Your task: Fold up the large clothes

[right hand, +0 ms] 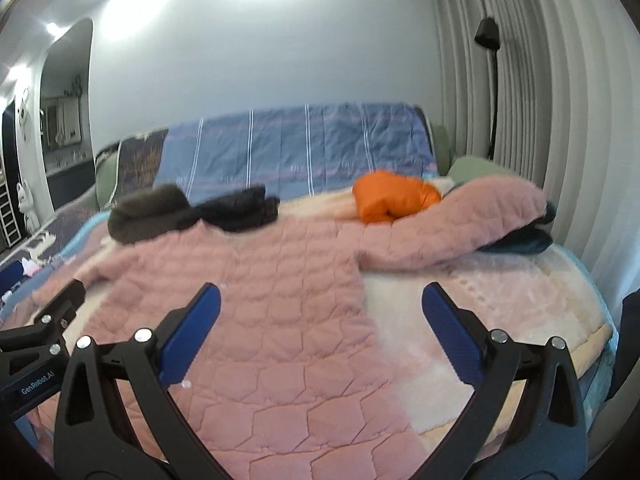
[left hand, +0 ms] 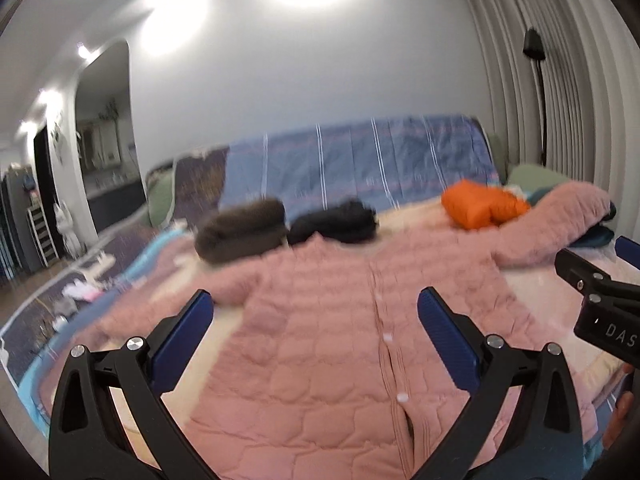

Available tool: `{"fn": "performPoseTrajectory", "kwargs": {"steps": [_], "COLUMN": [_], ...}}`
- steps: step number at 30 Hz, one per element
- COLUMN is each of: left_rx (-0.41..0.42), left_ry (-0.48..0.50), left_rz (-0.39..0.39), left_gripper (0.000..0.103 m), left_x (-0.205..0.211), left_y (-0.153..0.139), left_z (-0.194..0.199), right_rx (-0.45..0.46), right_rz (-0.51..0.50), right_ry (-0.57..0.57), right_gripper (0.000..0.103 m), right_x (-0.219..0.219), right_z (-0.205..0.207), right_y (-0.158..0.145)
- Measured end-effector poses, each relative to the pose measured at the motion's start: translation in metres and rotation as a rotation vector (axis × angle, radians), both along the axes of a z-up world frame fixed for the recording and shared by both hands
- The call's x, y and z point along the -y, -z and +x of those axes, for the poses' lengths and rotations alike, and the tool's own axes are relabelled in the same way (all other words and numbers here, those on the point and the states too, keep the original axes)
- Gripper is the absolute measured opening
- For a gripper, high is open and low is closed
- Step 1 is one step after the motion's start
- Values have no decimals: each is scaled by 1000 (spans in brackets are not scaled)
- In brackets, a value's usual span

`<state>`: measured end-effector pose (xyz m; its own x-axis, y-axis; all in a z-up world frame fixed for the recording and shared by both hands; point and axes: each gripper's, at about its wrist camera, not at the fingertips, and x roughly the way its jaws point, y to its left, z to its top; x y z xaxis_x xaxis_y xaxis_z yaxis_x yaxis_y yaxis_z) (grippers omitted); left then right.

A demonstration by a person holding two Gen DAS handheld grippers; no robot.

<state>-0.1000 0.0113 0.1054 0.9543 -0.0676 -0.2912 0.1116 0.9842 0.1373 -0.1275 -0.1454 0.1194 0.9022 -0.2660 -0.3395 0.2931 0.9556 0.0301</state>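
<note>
I see the pink quilted jacket spread flat, front up, on the bed, its long axis running from the hem nearest me away to the collar, which points at the blue striped blanket draped at the bed's far end. One sleeve reaches out from the jacket's right shoulder over a dark teal garment; the other trails off to the left. My left gripper hovers over the jacket's lower front, fingers spread wide and holding nothing, the button placket between them. My right gripper is just beside it, also spread and empty, straddling the jacket's right side edge. Beyond the collar lie a grey-brown bundle and a black bundle, touching it; an orange jacket sits past the right shoulder.
</note>
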Motion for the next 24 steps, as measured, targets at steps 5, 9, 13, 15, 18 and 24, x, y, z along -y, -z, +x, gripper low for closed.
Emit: {"fn": "performPoseTrajectory", "kwargs": {"steps": [5, 9, 13, 15, 18, 24], "left_rx": [-1, -105, -138, -150, -150, -156], "left_ry": [15, 51, 40, 51, 53, 23], "left_rz": [-19, -50, -53, -48, -27, -21], "left_gripper": [102, 102, 102, 102, 102, 102], "left_x": [-4, -10, -13, -11, -7, -6], "left_y": [-11, -6, 1, 4, 8, 12], "left_z": [-10, -3, -1, -1, -4, -3], "right_rx": [21, 3, -21, -33, -43, -48], "right_rz": [-12, 16, 50, 67, 57, 34], "right_ry": [-24, -25, -18, -24, -35, -64], "right_gripper": [101, 101, 101, 101, 101, 101], "right_x": [-6, -6, -4, -4, -7, -14], "right_z": [-12, -15, -14, -13, -12, -11], "right_y": [-10, -8, -6, -4, -1, 2]}}
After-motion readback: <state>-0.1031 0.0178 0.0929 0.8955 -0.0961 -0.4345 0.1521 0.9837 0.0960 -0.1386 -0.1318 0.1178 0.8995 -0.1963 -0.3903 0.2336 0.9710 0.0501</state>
